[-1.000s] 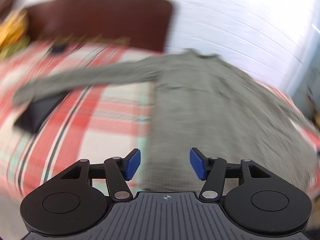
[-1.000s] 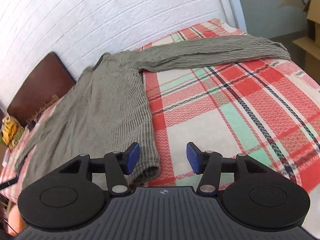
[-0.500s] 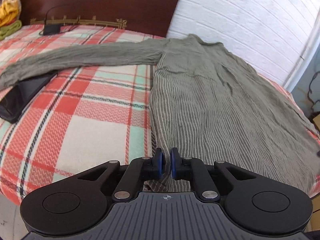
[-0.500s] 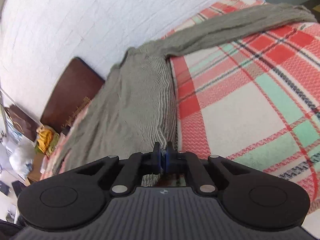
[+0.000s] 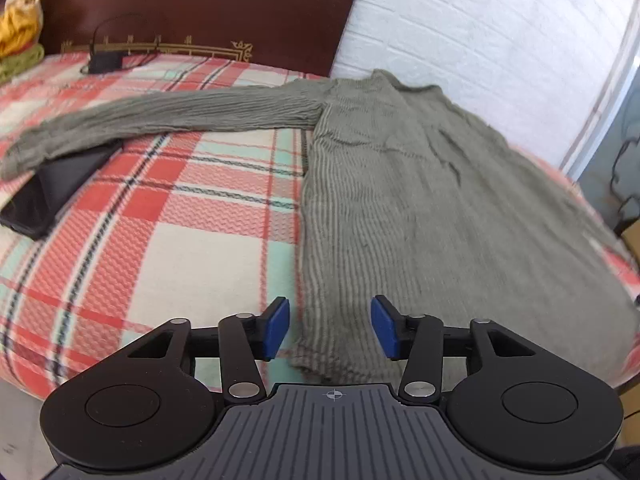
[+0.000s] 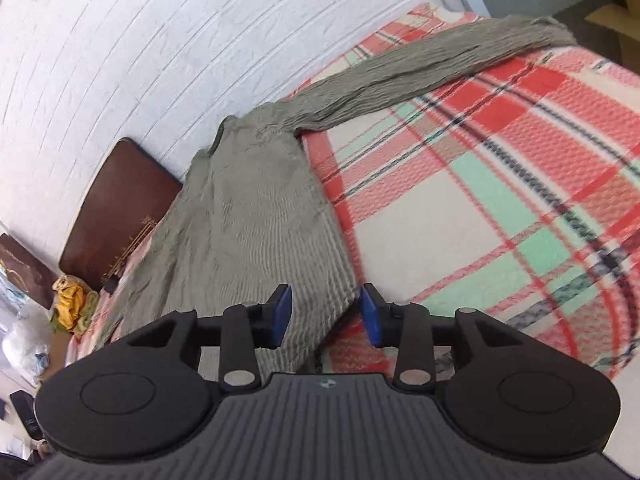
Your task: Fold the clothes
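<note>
Green sweater (image 5: pixel 420 200) flat on plaid blanket (image 5: pixel 180 208), hem corners hidden below housings.

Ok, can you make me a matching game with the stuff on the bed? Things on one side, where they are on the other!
Things:
1. green sweater
2. black case
3. yellow cloth
4. left gripper

Places:
A. far corner beside the headboard
B. partly under a sleeve end
C. spread flat on the plaid blanket
D. open over the sweater's hem corner

Pairs: 1-C, 2-B, 3-A, 4-D
</note>
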